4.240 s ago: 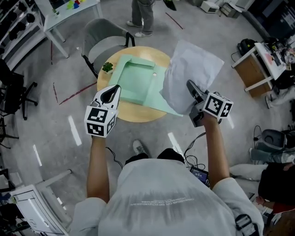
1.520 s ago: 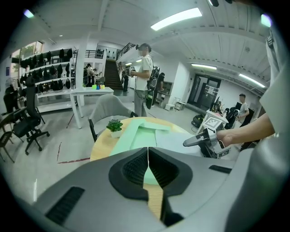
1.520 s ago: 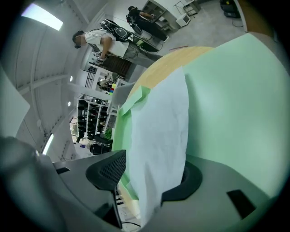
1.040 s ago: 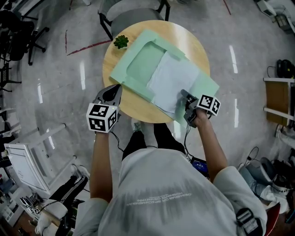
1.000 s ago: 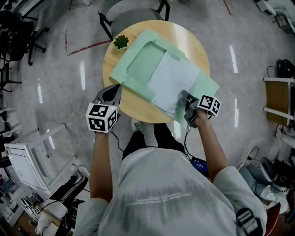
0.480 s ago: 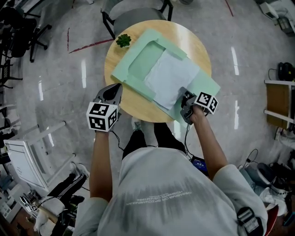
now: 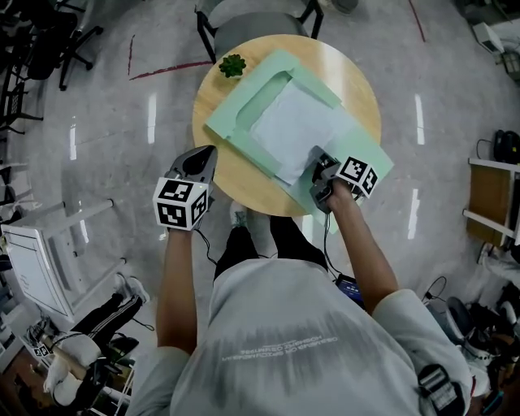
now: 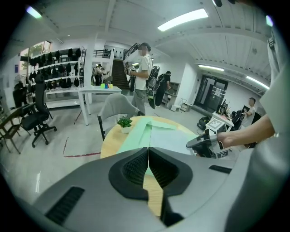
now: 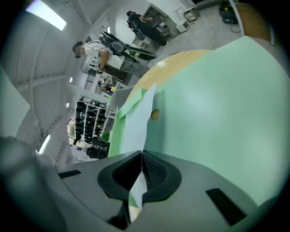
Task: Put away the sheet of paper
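Note:
A white sheet of paper lies on an open pale green folder on the round wooden table. My right gripper sits at the sheet's near right corner. In the right gripper view its jaws are shut with the sheet's edge running between the pads, and the green folder fills the right side. My left gripper hovers at the table's near left edge, apart from the folder. Its jaws are shut with nothing between them.
A small potted plant stands at the table's far left rim, beside the folder. A grey chair is behind the table. A white desk, shelves and several people stand further back in the room.
My right gripper has moved in and leftward along the folder's near side to the sheet's corner, and the sheet lies a little further onto the folder. The left gripper has stayed put.

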Demonstrator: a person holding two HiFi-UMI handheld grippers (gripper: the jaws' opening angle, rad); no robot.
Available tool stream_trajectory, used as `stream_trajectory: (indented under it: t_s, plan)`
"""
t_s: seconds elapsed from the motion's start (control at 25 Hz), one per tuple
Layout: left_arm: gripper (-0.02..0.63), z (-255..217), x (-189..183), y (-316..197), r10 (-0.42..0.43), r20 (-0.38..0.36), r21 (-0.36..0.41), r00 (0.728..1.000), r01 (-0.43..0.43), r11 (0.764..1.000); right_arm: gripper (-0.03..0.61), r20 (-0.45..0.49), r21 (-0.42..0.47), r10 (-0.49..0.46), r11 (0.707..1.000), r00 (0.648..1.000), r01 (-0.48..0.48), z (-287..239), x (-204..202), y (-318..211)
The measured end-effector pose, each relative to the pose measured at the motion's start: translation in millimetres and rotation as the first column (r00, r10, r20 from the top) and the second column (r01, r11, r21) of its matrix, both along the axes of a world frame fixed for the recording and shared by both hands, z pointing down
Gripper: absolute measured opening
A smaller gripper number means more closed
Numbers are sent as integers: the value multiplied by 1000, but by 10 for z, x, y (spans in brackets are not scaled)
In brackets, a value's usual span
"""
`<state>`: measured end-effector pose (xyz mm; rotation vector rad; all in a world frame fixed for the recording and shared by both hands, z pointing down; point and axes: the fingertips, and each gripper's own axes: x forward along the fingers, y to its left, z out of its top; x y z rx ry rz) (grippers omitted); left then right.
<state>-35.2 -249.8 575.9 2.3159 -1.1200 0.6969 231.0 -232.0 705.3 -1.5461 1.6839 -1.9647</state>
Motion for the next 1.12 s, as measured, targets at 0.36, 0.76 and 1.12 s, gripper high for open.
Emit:
stream_trajectory:
  t_s: [0.36,0.76,1.12]
  plan:
    - [20,-5,-111,20,-65,-15,-8,998,64,998,29,22,13,0,1000,1000,0,-28,-158,-300]
    - [20,8,-225,-105,-117,-7,-16,993,117,993,29,41,19,-37,999,998,36,-41,-407,-634]
    - [20,-62,-279,-135,-145,4,-8,989,145,989,29,53,33,-85,996,995,83,-54,-598,-820]
